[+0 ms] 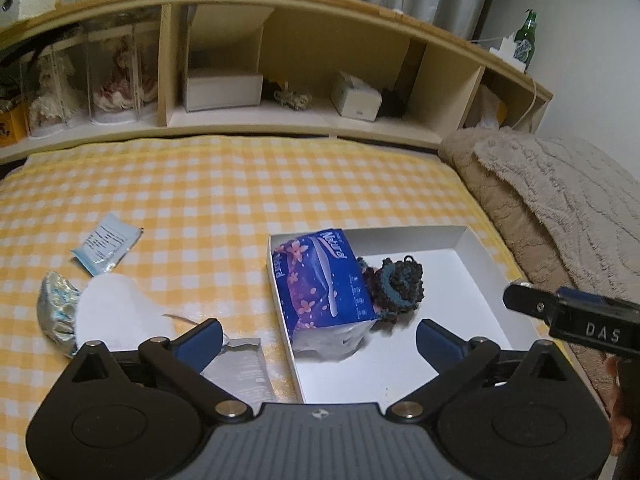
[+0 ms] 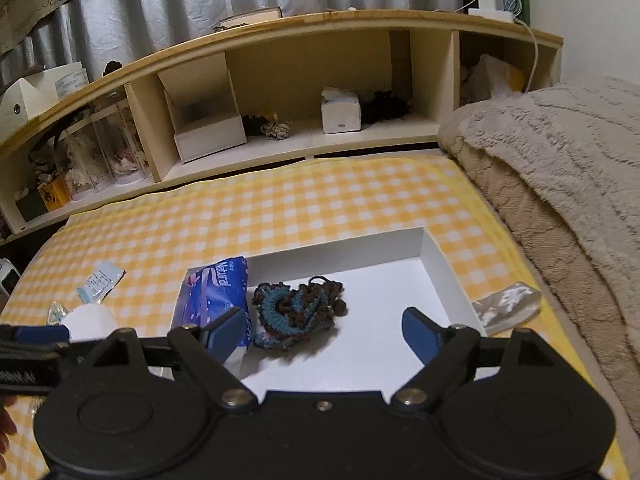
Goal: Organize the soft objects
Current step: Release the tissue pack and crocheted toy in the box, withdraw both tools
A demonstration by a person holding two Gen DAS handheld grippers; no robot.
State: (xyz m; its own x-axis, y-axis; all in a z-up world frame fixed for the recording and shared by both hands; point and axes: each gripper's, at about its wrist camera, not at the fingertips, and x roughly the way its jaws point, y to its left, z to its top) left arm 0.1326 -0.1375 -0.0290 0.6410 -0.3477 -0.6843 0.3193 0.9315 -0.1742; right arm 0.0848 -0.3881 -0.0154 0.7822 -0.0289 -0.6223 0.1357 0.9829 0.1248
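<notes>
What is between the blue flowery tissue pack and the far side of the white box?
In the right wrist view, only the crocheted blue-and-brown yarn piece lies beside the blue flowery tissue pack; beyond it the white cardboard box floor is bare.

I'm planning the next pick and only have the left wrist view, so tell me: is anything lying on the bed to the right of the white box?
Observer: Yes, a silver pouch lies just outside the right wall of the white box, beside the beige blanket.
Operator: Is the right tool holding anything?
Observer: No, the right tool is open and empty, over the box floor.
</notes>
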